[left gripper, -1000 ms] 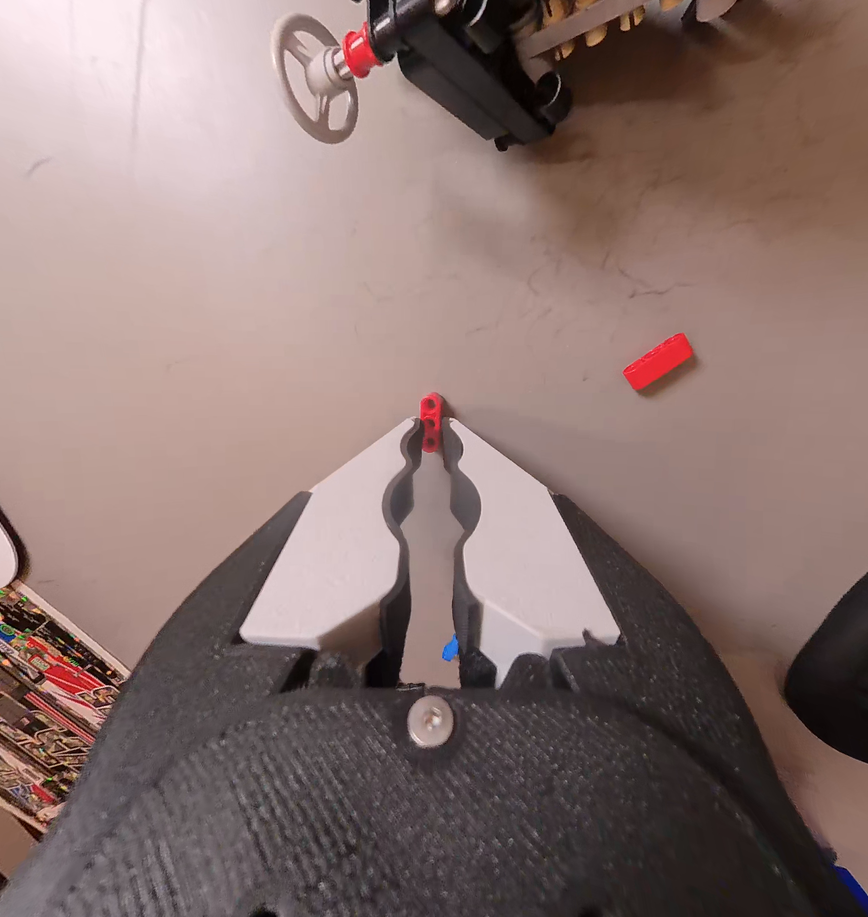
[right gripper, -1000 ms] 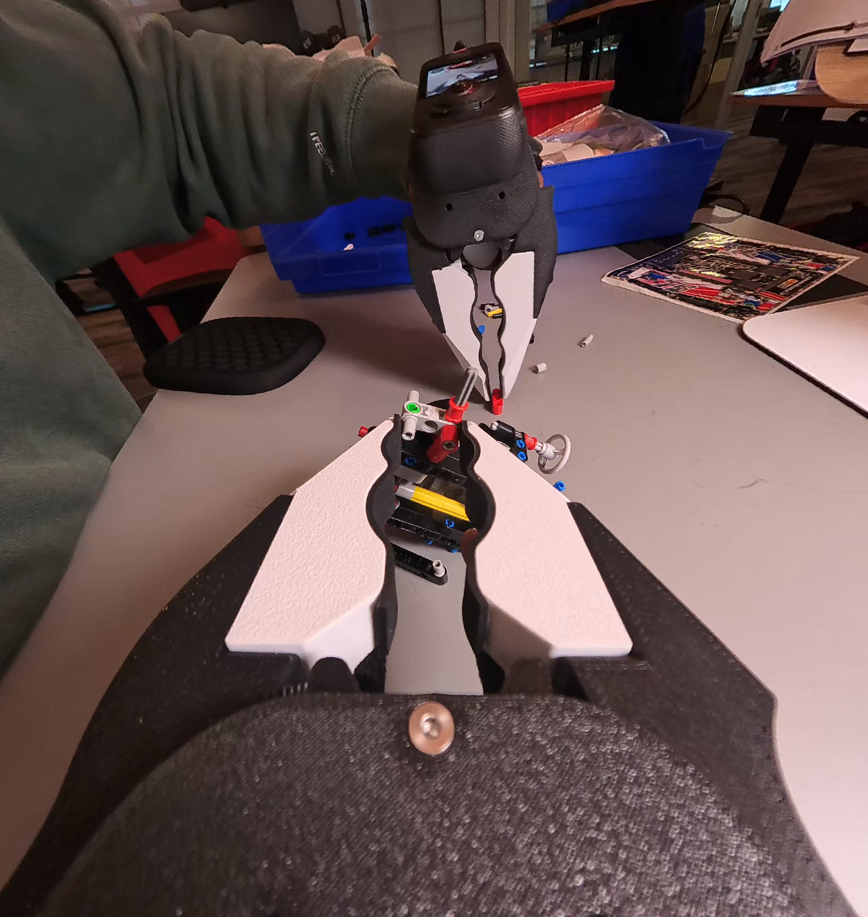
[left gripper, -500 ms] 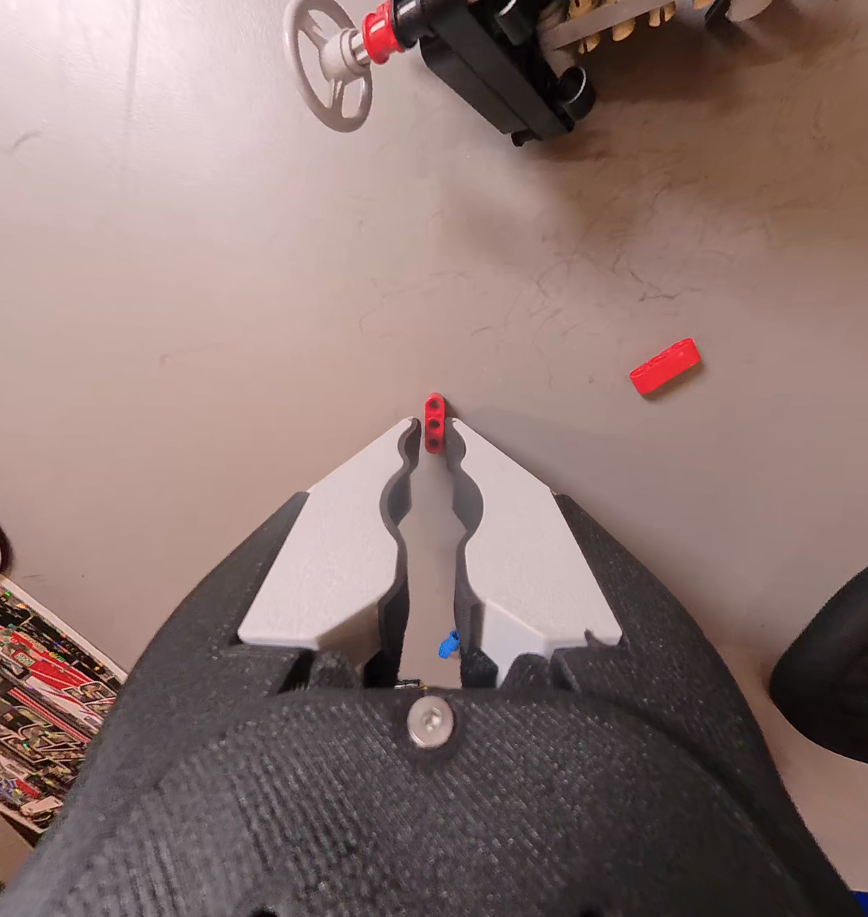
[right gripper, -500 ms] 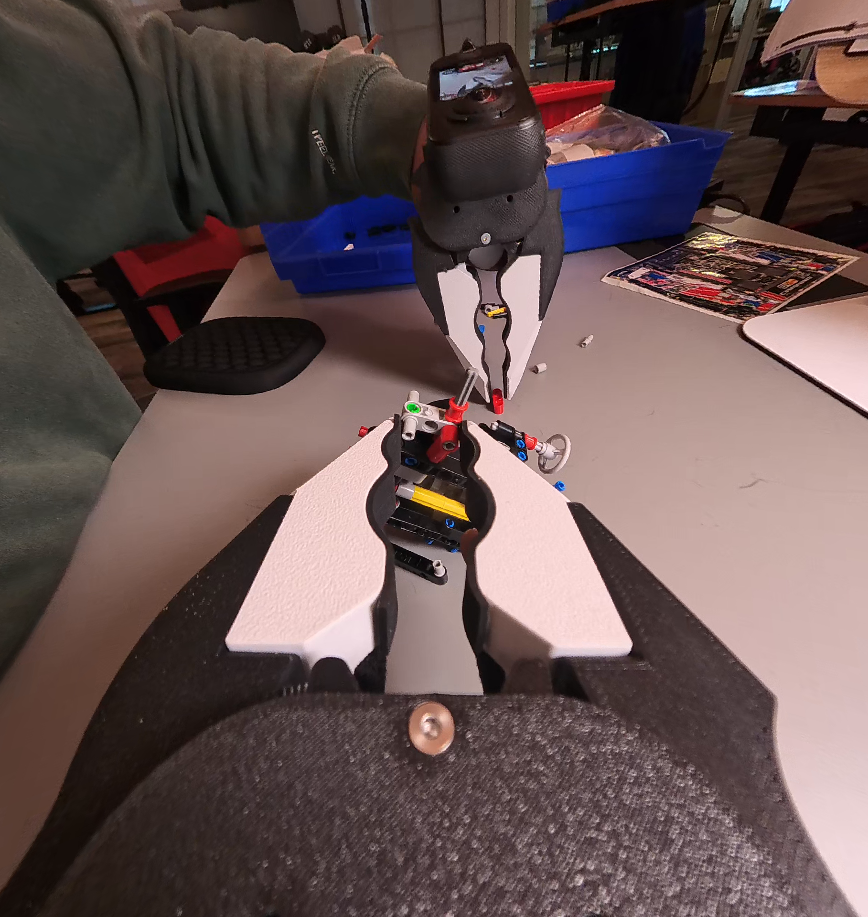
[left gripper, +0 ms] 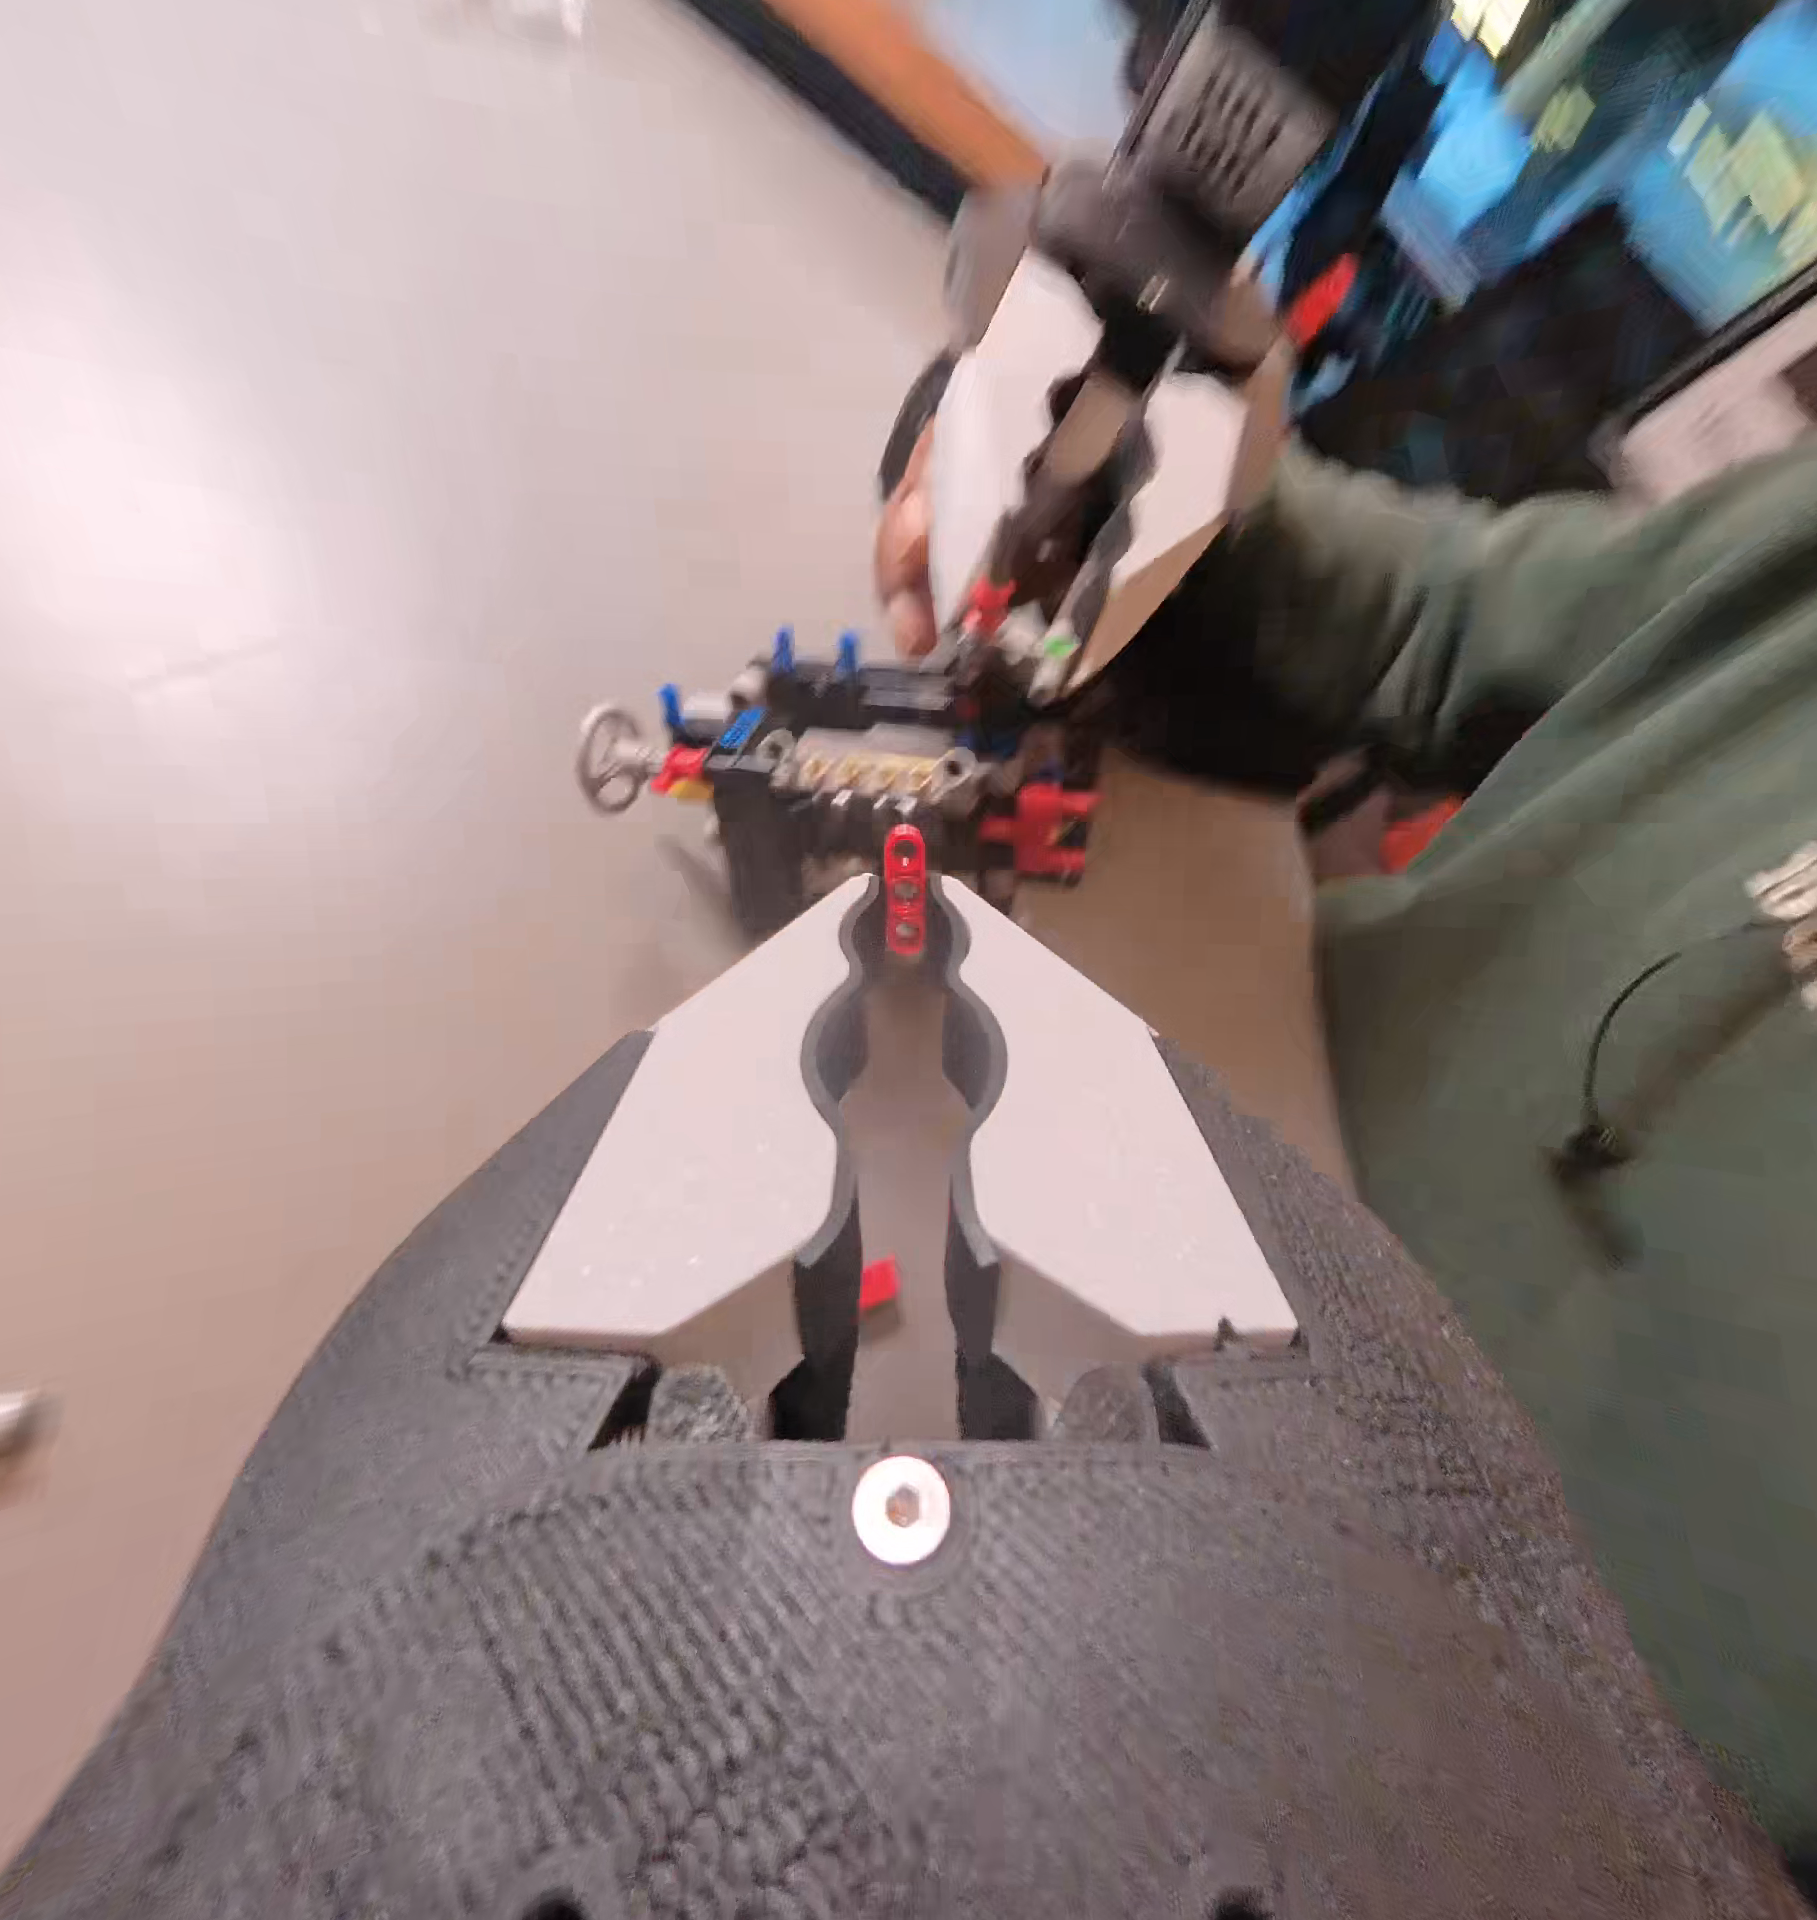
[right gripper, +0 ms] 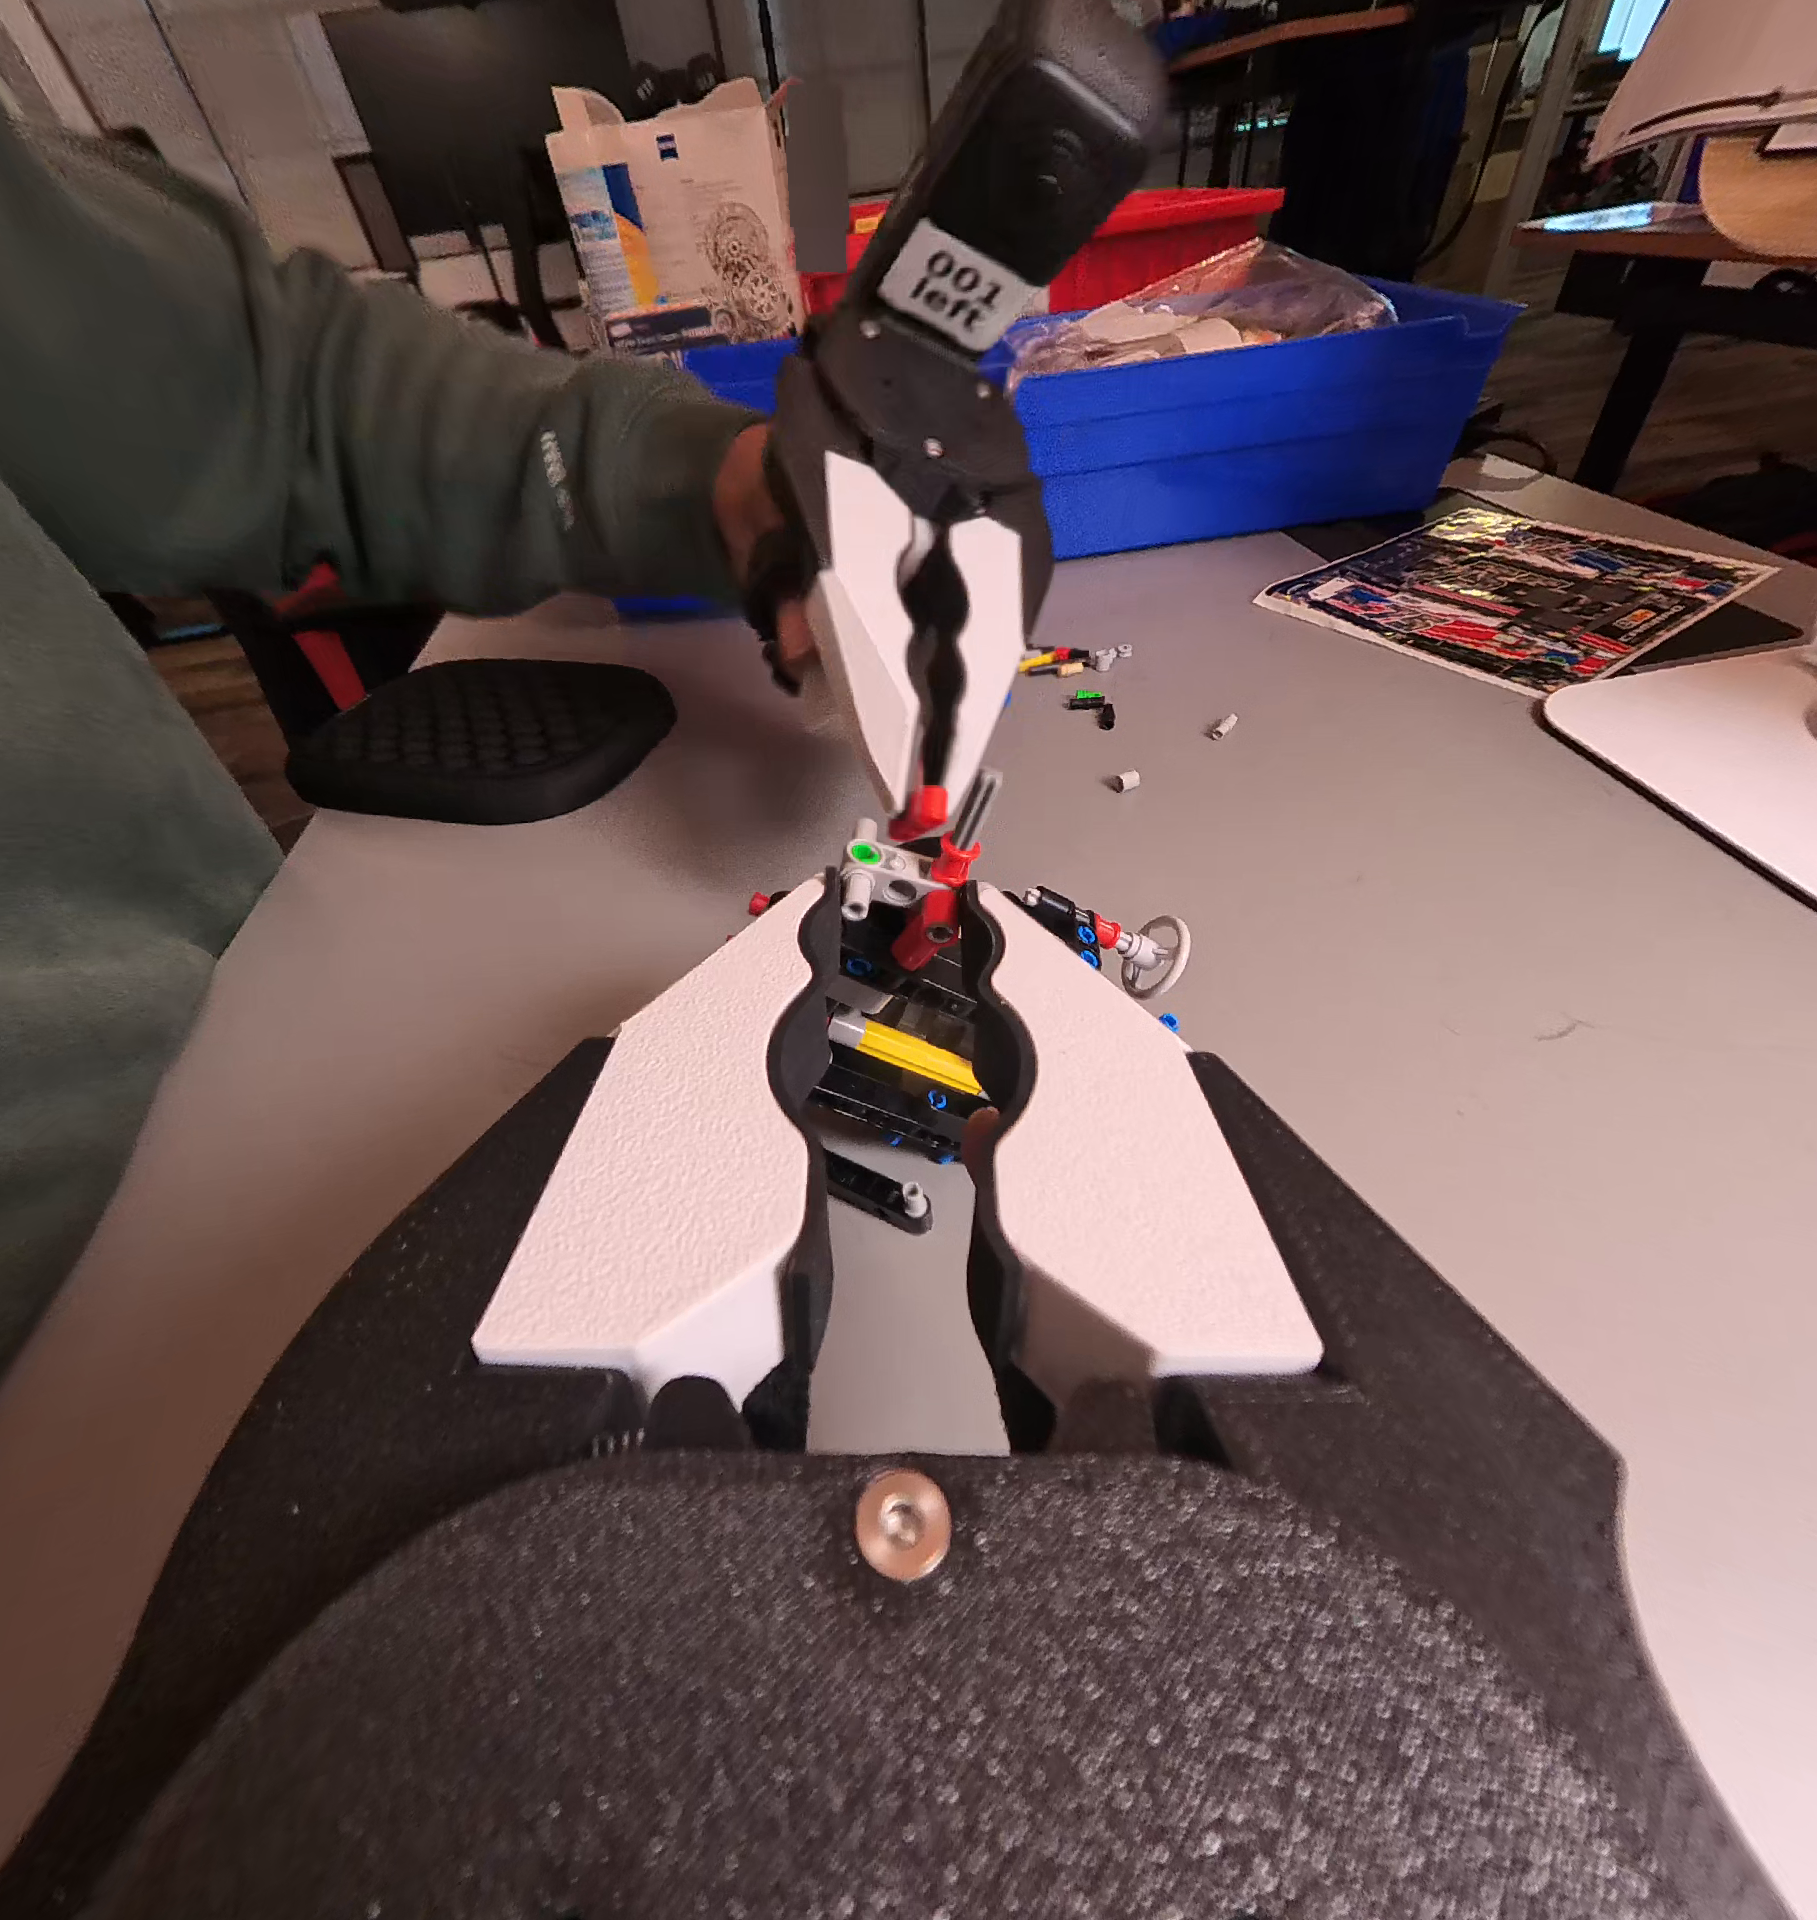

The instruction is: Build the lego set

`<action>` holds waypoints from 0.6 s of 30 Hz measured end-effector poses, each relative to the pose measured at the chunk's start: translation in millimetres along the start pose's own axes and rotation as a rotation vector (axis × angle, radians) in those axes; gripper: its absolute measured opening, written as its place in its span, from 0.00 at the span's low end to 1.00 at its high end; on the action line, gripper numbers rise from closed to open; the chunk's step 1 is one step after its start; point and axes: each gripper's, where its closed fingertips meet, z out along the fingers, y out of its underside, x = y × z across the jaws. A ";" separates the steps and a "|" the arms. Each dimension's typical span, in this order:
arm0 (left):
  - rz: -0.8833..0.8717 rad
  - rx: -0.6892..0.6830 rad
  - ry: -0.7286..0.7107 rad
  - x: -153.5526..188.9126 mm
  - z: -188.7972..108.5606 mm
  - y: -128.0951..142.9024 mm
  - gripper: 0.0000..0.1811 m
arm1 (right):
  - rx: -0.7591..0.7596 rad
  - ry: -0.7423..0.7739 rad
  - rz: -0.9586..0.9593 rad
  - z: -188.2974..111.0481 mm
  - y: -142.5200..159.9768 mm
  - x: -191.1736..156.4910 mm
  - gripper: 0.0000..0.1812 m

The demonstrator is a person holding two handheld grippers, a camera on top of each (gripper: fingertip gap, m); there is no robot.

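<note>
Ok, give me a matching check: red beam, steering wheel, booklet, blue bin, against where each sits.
1 red beam
2 steering wheel
3 booklet
4 blue bin

a flat on the table, far right
b pinched in the left gripper tips
c at the back, holding a plastic bag
d sticking out from the lego model side

Pairs: 1-b, 2-d, 3-a, 4-c.

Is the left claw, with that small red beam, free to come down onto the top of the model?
Probably yes. The left claw grips the red beam just above the model, nothing between them. The right claw clamps the model's sides, leaving the top open.
</note>
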 end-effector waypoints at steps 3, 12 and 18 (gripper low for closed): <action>-0.024 0.216 0.035 15.4 4.5 -12.3 0.03 | 0.022 -0.017 0.025 2.7 0.2 -1.5 0.12; -0.013 0.337 0.130 37.8 13.8 -25.6 0.02 | 0.063 -0.050 0.063 8.2 -0.4 -8.0 0.12; -0.060 0.339 0.144 34.9 15.7 -19.2 0.02 | 0.095 -0.067 0.122 7.5 -0.7 -4.5 0.12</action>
